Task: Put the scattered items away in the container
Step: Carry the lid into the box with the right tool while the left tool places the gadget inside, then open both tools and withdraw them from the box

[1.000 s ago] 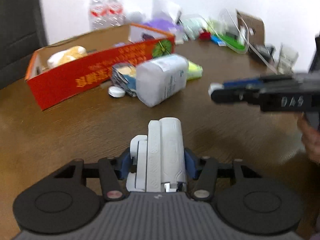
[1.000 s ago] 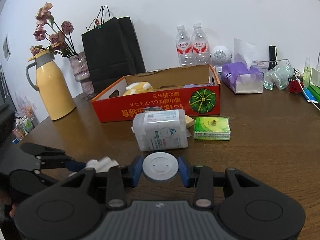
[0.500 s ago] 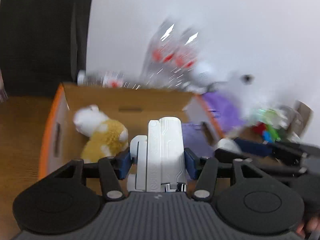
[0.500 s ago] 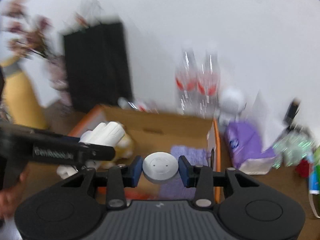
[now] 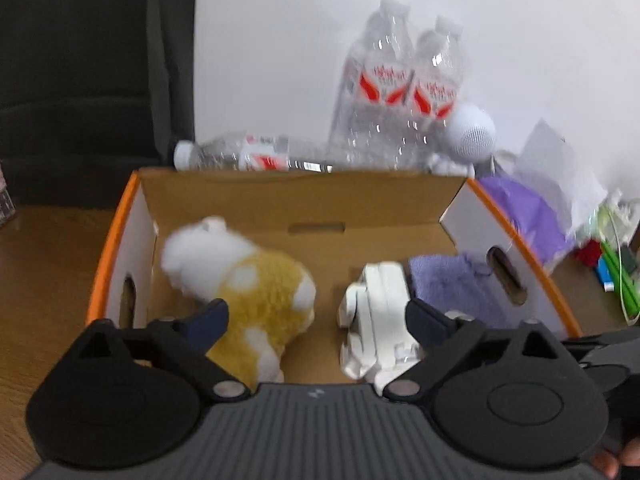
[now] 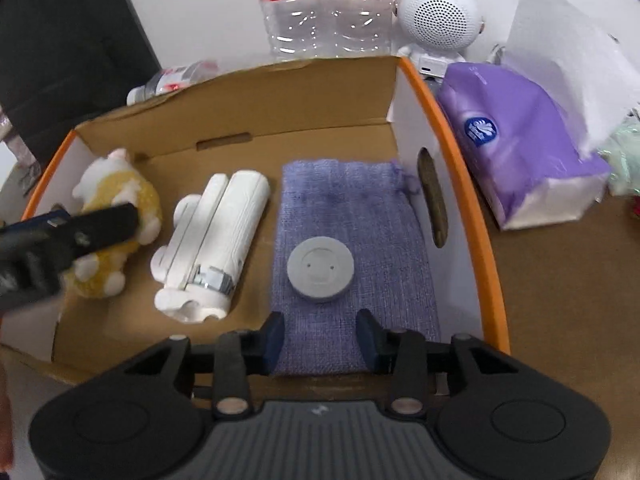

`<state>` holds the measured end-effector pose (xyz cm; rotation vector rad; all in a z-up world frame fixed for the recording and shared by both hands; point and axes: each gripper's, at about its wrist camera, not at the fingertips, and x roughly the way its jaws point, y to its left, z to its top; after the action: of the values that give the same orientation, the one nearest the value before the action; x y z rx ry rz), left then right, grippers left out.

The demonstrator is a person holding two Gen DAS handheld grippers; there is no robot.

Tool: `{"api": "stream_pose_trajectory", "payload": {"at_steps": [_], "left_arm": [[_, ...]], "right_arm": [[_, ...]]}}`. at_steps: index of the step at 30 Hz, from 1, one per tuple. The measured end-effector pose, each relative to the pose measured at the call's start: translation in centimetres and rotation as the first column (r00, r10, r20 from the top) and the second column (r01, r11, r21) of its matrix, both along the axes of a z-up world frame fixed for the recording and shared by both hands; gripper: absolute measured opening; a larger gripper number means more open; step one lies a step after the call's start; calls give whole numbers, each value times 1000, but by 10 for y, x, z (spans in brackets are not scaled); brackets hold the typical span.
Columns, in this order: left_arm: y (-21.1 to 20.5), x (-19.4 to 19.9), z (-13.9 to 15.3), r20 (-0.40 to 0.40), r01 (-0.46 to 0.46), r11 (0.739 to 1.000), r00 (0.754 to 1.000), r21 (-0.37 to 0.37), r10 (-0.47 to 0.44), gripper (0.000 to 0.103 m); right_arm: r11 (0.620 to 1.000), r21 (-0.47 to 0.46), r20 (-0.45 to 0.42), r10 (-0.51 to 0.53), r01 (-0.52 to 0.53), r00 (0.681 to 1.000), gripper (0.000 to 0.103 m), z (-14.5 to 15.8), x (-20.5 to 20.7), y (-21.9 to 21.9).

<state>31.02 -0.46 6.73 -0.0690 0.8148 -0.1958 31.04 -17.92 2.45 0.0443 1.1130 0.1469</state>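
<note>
Below the wide, opening left gripper [image 5: 316, 320] fingers, white device [image 6: 212, 248] lies released in box [image 6: 472, 216]. Right gripper [image 6: 320, 336] opening; disc [image 6: 320, 270] dropped ahead on cloth [image 6: 352, 320]. Both should be withdrawn straight up, w/o snagging.

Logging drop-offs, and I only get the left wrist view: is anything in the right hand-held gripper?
Observer: No. The right hand-held gripper has its jaws opening, with nothing between them.
Operator: Anything lying just ahead of it?
Observer: A grey disc lies on the purple pouch inside the box.
Operator: The white device is blurred here.
Observer: The white device lies flat on the box floor, between the plush toy and the pouch.
</note>
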Motion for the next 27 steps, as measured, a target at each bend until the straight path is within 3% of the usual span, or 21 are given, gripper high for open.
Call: {"api": "stream_pose_trajectory", "payload": {"at_steps": [3,6,9,12,14,16,17,19,21,24,27], "left_arm": [[-3,-7,-4,46,11,999,999,41,-13,99],[2,-15,4,43,-17,998,999,54,14,102],[17,-35,26,67,-29,1000,997,10,28,102],[34,-69,50,79,-72,996,994,-57,76,103],[40,-100,60,107,-161,986,981,-37,164,103],[43,-142,63,155,-238,971,959,-6,236,103],[43,-165,60,175,-252,968,953,4,248,103],[42,-220,44,207,-239,971,951,18,230,103],[38,-263,18,196,-170,985,966,-2,167,103],[27,-301,-20,106,-109,994,988,-5,109,103],[17,-322,-31,127,-108,990,987,92,96,103]], "right_arm": [[1000,-11,15,-5,5,1000,54,-2,-7,9],[1000,-3,-1,-23,23,1000,54,1,-7,12],[997,79,23,-14,12,1000,52,20,-17,4],[998,52,168,8,-17,986,57,56,-43,2],[998,24,296,40,-50,954,65,84,-78,-2],[998,21,399,45,-58,916,86,102,-124,-10],[998,30,445,32,-51,895,91,106,-151,-15],[997,64,502,2,-39,865,95,101,-205,-26],[992,108,515,3,-68,857,95,77,-256,-32],[986,149,484,-2,-80,875,95,31,-301,-30],[995,45,423,59,-86,904,95,-1,-317,-10]]}}
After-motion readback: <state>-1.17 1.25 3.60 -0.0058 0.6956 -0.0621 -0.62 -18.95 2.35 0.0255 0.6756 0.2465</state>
